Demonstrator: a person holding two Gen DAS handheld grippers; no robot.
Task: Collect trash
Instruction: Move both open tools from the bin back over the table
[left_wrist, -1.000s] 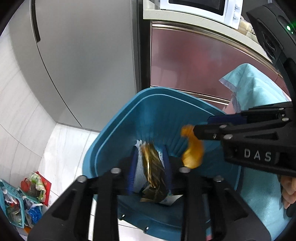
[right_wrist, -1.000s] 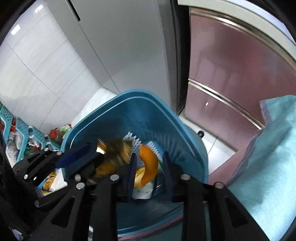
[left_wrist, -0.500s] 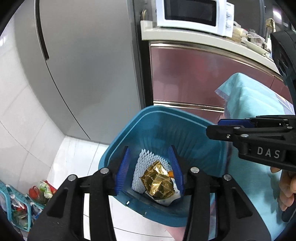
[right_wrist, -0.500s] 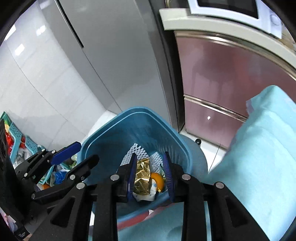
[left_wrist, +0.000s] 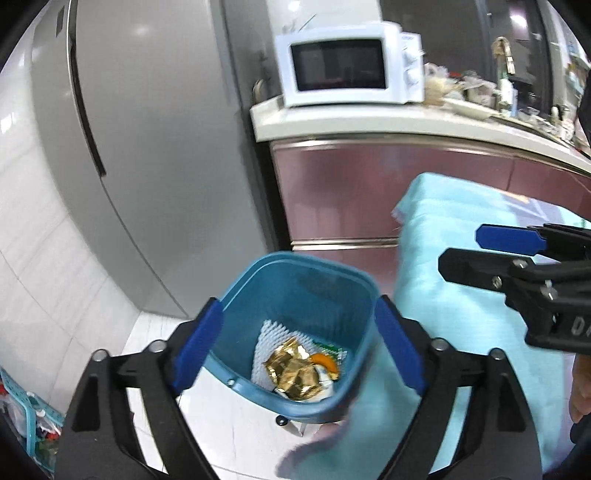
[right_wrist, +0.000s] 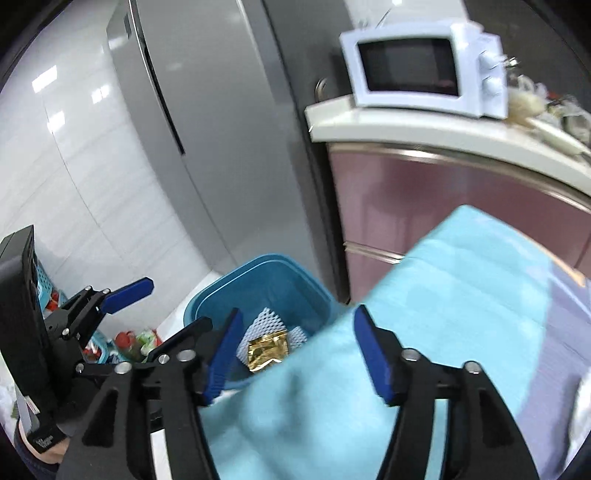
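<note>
A blue waste bin (left_wrist: 306, 258) stands on the floor beside the teal-covered table (left_wrist: 461, 314). Inside it lie a crumpled gold wrapper (left_wrist: 293, 373), a piece of orange peel (left_wrist: 325, 360) and white foam netting (left_wrist: 267, 338). My left gripper (left_wrist: 295, 314) hangs above the bin, its jaws opening wide with nothing between them. My right gripper (right_wrist: 297, 317) is above the table edge and the bin (right_wrist: 258, 266), jaws opening and empty, with the gold wrapper (right_wrist: 267, 350) below. Each gripper shows in the other's view: the right gripper (left_wrist: 461, 249) and the left gripper (right_wrist: 177, 304).
A grey fridge (left_wrist: 147, 147) stands behind the bin. A white microwave (left_wrist: 343, 70) sits on a counter above pink cabinet doors (left_wrist: 369, 192). A teal basket of packets (left_wrist: 22, 417) is on the white tiled floor at the left.
The gold wrapper and the orange peel left the jaws and now lie in the bin. Both grippers rose and drew back from the bin, and both opened wide.
</note>
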